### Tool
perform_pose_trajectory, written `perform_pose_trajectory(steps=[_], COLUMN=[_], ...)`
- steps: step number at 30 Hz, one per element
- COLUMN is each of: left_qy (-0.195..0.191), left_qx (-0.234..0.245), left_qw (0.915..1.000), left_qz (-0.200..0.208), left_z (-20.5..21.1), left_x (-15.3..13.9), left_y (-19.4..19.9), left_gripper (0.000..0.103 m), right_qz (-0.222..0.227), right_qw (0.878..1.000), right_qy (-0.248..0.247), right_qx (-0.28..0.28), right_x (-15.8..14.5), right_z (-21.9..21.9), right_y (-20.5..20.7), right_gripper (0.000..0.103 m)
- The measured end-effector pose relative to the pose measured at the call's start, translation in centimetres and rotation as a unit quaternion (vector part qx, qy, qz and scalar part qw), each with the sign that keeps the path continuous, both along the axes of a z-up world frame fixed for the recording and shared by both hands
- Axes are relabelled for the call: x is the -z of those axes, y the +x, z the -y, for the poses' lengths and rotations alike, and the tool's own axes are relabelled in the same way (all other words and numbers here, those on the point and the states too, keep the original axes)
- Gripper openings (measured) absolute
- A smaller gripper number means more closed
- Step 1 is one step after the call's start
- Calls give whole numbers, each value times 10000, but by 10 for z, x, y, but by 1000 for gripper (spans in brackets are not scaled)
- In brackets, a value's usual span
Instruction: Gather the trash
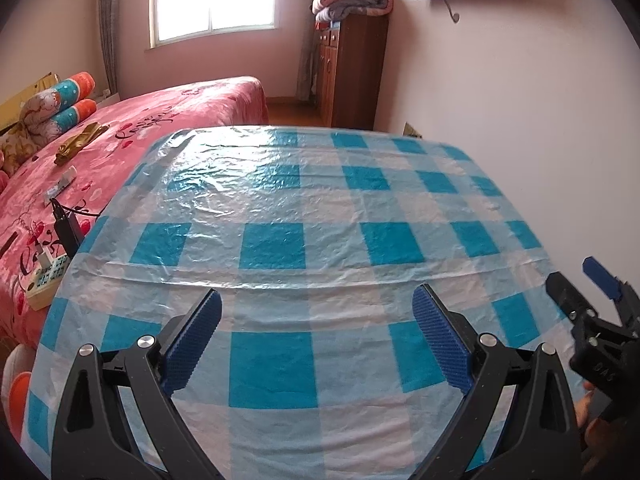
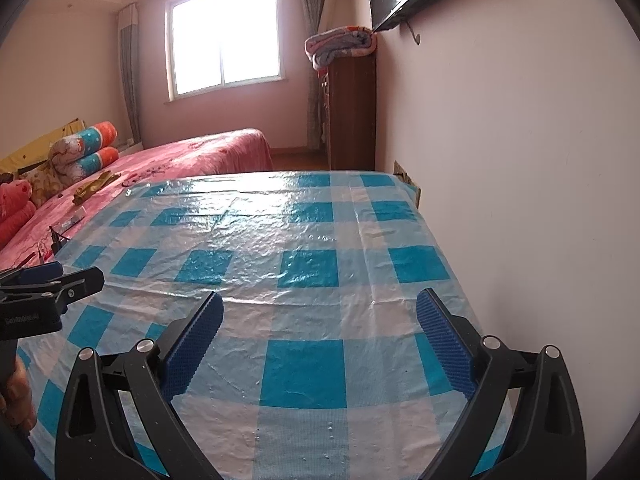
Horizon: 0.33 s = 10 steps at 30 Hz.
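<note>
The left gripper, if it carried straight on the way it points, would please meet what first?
Probably the blue-and-white checked plastic tablecloth: the open left gripper points slightly down across it, nothing lying between, though depth is unclear.

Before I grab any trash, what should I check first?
1. Left gripper open and holding nothing: ok, its jaws are wide apart.
2. Right gripper open and holding nothing: ok, jaws wide apart too.
3. Trash on the checkered tablecloth: not ok, none shows on the part in view.
4. Trash somewhere else: cannot tell. Small things lie on the pink bed, but they are too small to say whether they are trash.
5. A bin or bag to put trash in: not ok, none is in either view.
6. Grippers apart from each other: ok, they are side by side over the table without touching.
</note>
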<state>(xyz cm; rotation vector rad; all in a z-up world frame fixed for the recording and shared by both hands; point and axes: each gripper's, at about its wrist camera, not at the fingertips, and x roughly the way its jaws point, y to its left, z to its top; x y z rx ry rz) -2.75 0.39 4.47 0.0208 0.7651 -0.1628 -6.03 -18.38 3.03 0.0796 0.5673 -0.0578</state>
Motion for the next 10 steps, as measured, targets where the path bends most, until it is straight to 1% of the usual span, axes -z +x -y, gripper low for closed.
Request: perform_pose_trajectory(steps=[2, 5, 8, 9, 10], left_qy=[118, 294, 296, 308, 369], left_qx=[3, -10, -26, -34, -49], left_qw=[9997, 9980, 9958, 9955, 9959], left_qz=[-192, -556, -868, -891, -827], left_z=[1, 5, 6, 6, 8], left_x=[8, 23, 37, 40, 40], left_y=[8, 22, 34, 36, 36], left_gripper=[97, 97, 97, 97, 97], right_qz=[-168, -581, -1048, -1182, -1254], right_qw=[9998, 9981, 9941, 9926, 9917], right_qy=[12, 66, 158, 182, 202], right_qx=[-74, -170, -245, -232, -215], right_x=[3, 12, 23, 27, 29], right_z=[-1, -2, -4, -4, -4], right_y=[6, 20, 36, 40, 42], right_gripper=[97, 97, 97, 97, 97])
